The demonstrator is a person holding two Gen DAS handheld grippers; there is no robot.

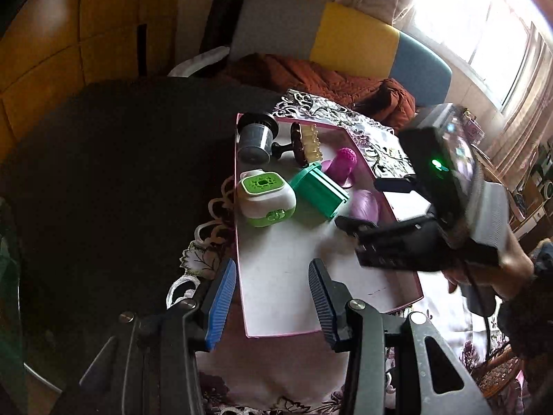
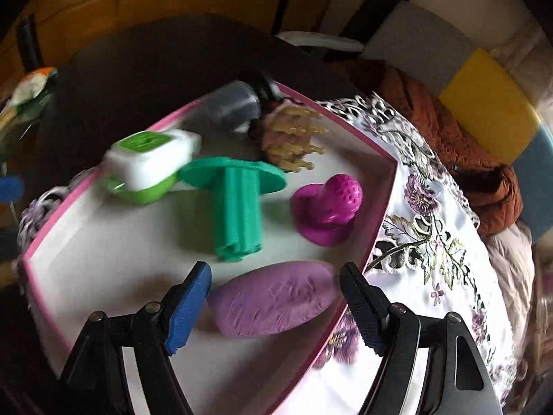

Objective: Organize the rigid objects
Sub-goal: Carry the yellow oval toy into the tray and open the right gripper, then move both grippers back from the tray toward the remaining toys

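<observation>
Left wrist view: left gripper [image 1: 273, 297] hangs with jaws spread wide and nothing between them, its blue pads straddling the near left edge of the tray [image 1: 276, 311]. The tray is a shallow white box with a pink rim, sitting on a floral cloth [image 1: 373, 135] over a dark table [image 1: 121, 159]. In the tray's far half: grey cup [image 1: 254, 140] on its side at the far left corner, brown brush [image 1: 306, 140] with pale bristles just right of it, green-white box [image 1: 266, 199] near the left wall, teal piece [image 1: 319, 190] touching or nearly touching that box, magenta stub [image 1: 340, 166] behind the teal piece, lilac oval [image 1: 364, 205] by the right wall. Right gripper [image 1: 349, 223] comes in from the right, tip beside the oval; whether its fingers are apart can't be told from here. Sofa [image 1: 356, 38] behind, window far right. Right wrist view: motion blur. Right gripper [image 2: 274, 306] is spread open, empty, with the lilac oval [image 2: 276, 301] lying between the pads on the tray floor, not clamped; the right pad sits over the pink rim [image 2: 380, 221]. Teal piece [image 2: 238, 207] just beyond the oval, flange end away from camera. Magenta stub [image 2: 328, 207] right of it, apart from both. Green-white box [image 2: 152, 162] left, against the teal flange. Brush [image 2: 293, 138] and grey cup [image 2: 235, 103] at the far end, touching.
</observation>
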